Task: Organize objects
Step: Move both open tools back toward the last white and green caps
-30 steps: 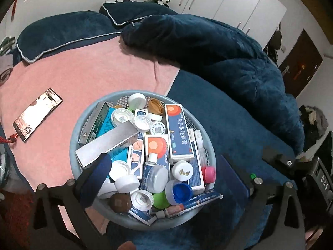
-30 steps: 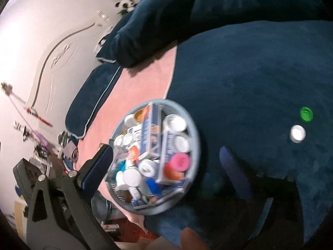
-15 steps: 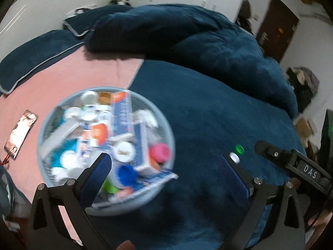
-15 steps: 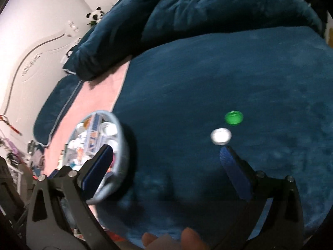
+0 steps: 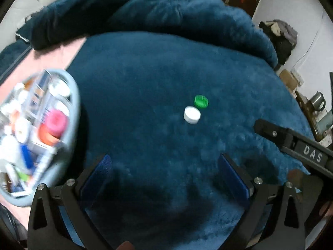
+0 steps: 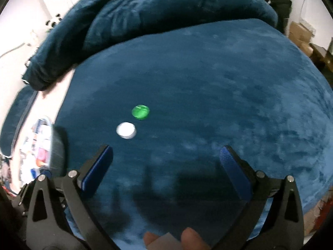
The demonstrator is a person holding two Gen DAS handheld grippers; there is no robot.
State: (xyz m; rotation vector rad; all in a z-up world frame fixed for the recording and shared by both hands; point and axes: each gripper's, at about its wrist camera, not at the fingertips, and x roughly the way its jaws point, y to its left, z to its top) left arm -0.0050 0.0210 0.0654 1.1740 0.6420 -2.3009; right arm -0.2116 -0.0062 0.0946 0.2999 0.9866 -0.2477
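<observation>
- Dark blue blanket (image 5: 166,66) fills most of both views; it's bunched into a heap across the top of each frame, flat in the centre.
- Pink sheet (image 5: 68,48) shows as a strip at upper left of your left wrist view.
- Round grey basket (image 5: 73,112) sits at the left edge of your left view, blurred, packed with boxes, jars and caps. In your right view only its rim shows, far left.
- Your left gripper (image 5: 164,168) is at bottom centre of its view, jaws spread wide, nothing between the blue pads.
- Your right gripper (image 6: 166,162): same, wide apart and empty. It also pokes in at the right edge of the left view.
- White cap (image 5: 191,115) lies on the blanket, centre-right in the left view, well apart from the basket.
- Green cap (image 5: 201,101) is just beside it, up and to the right; contact can't be told.
</observation>
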